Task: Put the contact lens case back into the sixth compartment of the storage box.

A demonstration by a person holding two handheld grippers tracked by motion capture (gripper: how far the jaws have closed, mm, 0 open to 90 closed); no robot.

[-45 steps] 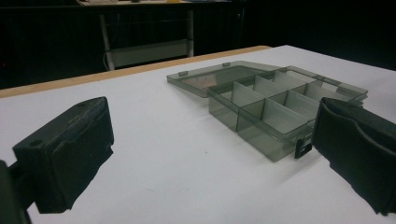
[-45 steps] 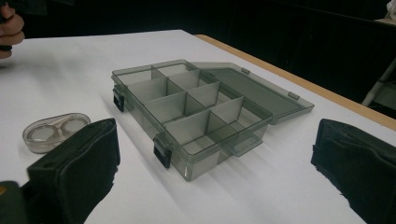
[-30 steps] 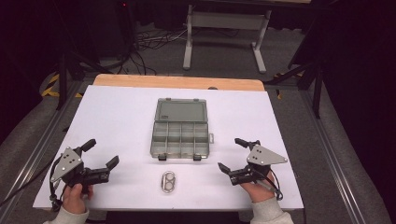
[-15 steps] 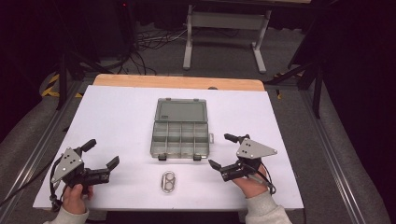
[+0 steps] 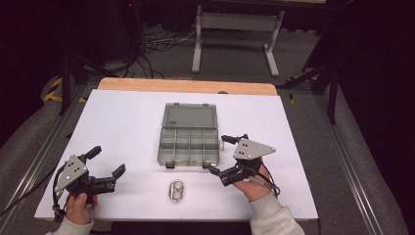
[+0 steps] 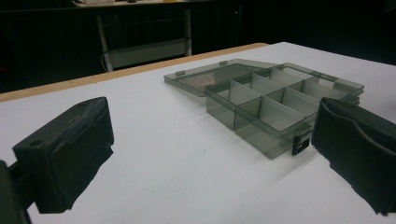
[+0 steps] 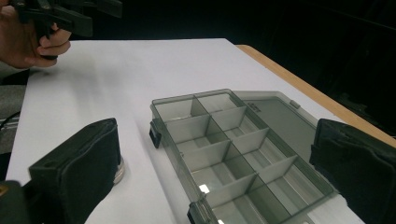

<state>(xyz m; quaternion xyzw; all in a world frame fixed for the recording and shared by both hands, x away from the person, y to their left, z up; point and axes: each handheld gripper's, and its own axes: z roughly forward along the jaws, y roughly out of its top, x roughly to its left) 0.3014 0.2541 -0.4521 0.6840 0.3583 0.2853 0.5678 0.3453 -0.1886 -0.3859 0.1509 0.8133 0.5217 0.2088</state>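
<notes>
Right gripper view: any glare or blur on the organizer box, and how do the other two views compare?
Right gripper view: small bright glints on the organizer box floor, near jaws soft, far hand blurred. Left gripper view: box sharp, jaws soft, dark backdrop. High view: white table evenly lit, faint shadows, metal ring piece small and slightly soft.
</notes>
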